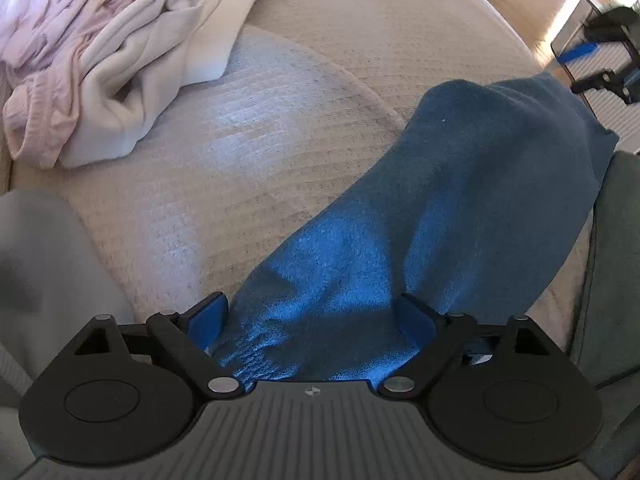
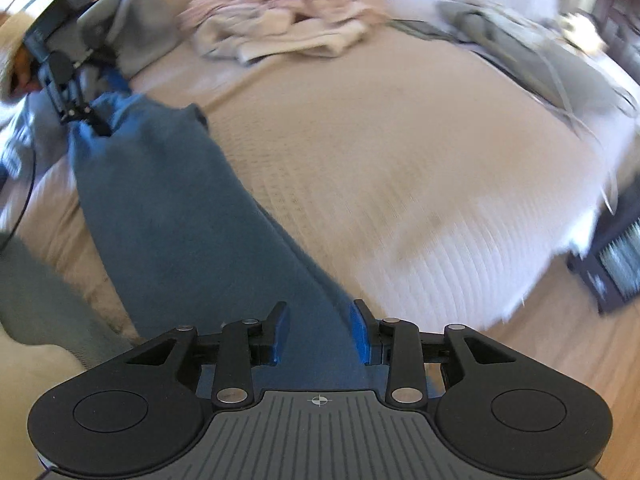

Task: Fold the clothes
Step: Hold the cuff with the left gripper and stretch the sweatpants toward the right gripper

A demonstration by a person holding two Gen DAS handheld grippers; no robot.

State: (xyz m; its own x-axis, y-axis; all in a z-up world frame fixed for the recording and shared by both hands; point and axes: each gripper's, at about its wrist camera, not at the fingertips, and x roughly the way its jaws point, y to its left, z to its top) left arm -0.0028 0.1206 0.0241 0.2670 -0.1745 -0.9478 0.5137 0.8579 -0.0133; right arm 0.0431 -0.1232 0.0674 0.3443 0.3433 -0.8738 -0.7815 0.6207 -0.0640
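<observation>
A blue garment (image 1: pixel 440 208) lies stretched in a long band across the beige bedspread (image 1: pixel 320 40), running close to the bed's near edge from one gripper to the other. The left gripper (image 1: pixel 316 320) stands over one end of it with its jaws spread wide; the gathered blue cloth sits between the blue pads (image 1: pixel 208 320) without being pinched, so nothing is held there. The right gripper (image 2: pixel 320 328) is at the other end, its jaws partly apart with the blue fabric passing through the gap; the cloth nearly fills the space, yet the pads do not visibly press on it, and the right wrist view is blurred. In that view the left gripper (image 2: pixel 76 100) shows at the far end of the garment, near the bed's left edge. Toward the far side of the bed a heap of pink clothes (image 1: pixel 52 40) and a cream garment (image 1: pixel 160 60) lie tangled together, well apart from the blue piece and clear of it. A grey-green garment (image 2: pixel 540 52) sprawls near the bed's far right corner. A greyish-green cloth (image 1: pixel 612 272) lies just beside the blue garment at the near edge. Past the bed's right edge runs a wooden floor (image 2: pixel 540 340), with a dark object (image 2: pixel 616 256) standing on it.
</observation>
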